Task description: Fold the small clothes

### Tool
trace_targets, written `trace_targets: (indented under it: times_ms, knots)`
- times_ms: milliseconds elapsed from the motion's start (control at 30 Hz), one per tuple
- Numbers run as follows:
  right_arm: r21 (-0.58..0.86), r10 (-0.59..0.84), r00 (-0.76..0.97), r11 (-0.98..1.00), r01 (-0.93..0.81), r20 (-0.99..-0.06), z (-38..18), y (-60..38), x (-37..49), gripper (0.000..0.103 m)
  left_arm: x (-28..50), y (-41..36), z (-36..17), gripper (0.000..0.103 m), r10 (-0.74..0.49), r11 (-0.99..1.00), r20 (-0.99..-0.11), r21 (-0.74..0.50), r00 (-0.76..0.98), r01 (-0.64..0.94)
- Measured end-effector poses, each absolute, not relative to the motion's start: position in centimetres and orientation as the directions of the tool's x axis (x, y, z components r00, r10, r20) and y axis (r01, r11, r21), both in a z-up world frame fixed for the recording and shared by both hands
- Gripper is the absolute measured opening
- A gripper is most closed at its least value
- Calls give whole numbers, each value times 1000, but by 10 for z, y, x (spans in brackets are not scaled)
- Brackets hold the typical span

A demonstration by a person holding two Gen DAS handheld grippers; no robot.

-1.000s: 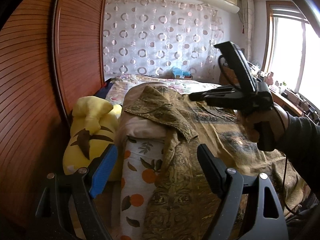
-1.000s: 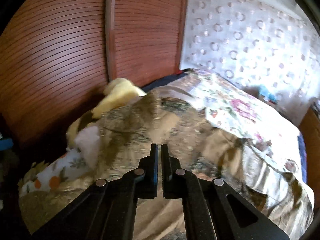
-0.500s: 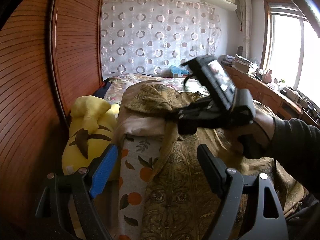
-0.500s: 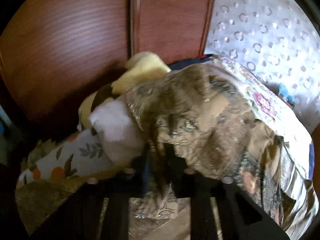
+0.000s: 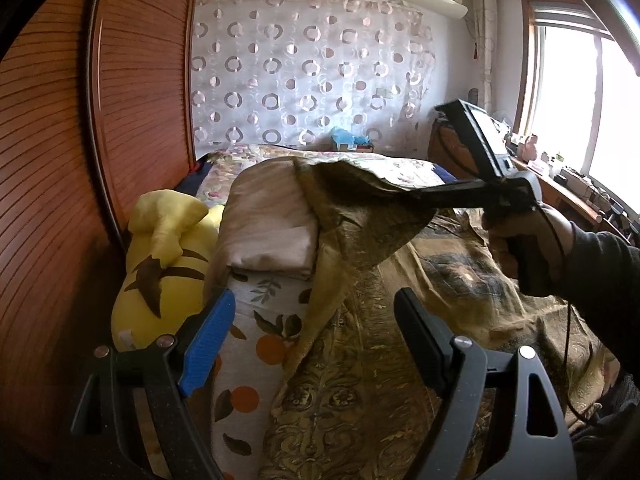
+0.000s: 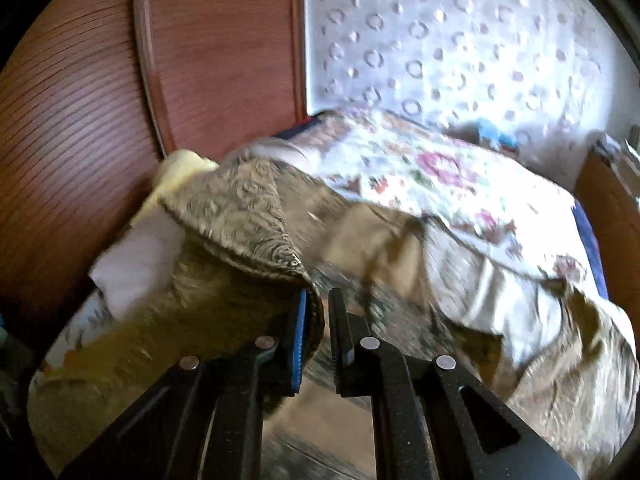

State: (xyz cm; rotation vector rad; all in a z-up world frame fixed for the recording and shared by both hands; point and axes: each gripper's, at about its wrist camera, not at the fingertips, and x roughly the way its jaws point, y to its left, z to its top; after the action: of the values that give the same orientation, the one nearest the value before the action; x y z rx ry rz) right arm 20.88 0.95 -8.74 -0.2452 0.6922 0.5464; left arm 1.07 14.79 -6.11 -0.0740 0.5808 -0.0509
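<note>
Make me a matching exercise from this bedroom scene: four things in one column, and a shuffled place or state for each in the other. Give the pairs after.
Things
1. olive patterned cloth
2. left gripper
3. yellow plush toy
4. folded beige sheet

Places or states
A. open, holding nothing
B. lies against the wooden wardrobe
C. corner pinched and lifted by the right gripper
D. rests on the orange-print bedding

Pairs: 1-C, 2-A, 3-B, 4-D
</note>
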Motion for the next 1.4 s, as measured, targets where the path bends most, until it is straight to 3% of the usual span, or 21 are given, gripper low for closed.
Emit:
trace_targets:
  times_ms: [33,100,400,467,533,567,767,1033,1400]
  knots:
    - [-37,392,638,834,-550,-663,-88,5,206,27,12,147,-62,82,-67,996,-549,-82,833,27]
    - [-28,402,629,828,-559,-665,-89,-2,201,31,14,147,-63,82,-69,996,-553,-83,830,28]
    - [-14,433,639,821,-571,-636,-74,-33,181,32,25,138,-65,82,-78,996,-571,-71,817,45]
    - [-22,430,644,821,-570,-632,-76,-46,172,39,31,135,-65,82,-79,997,-577,-59,813,55]
    - [-39,412,649,826,-563,-639,-79,-61,170,53,40,132,-65,82,-83,997,-584,-50,807,66]
    - [-46,402,650,828,-558,-645,-82,-68,170,54,46,131,-64,82,-87,996,-586,-44,806,75]
    - [-93,308,634,851,-518,-709,-107,-114,172,55,78,126,-59,82,-96,994,-603,-19,792,107]
    - [-80,266,636,883,-462,-725,-121,-176,150,55,130,125,-61,82,-88,990,-645,26,759,138]
    - [-91,197,656,922,-377,-728,-125,-246,89,55,202,125,-85,58,-100,992,-728,-25,678,120]
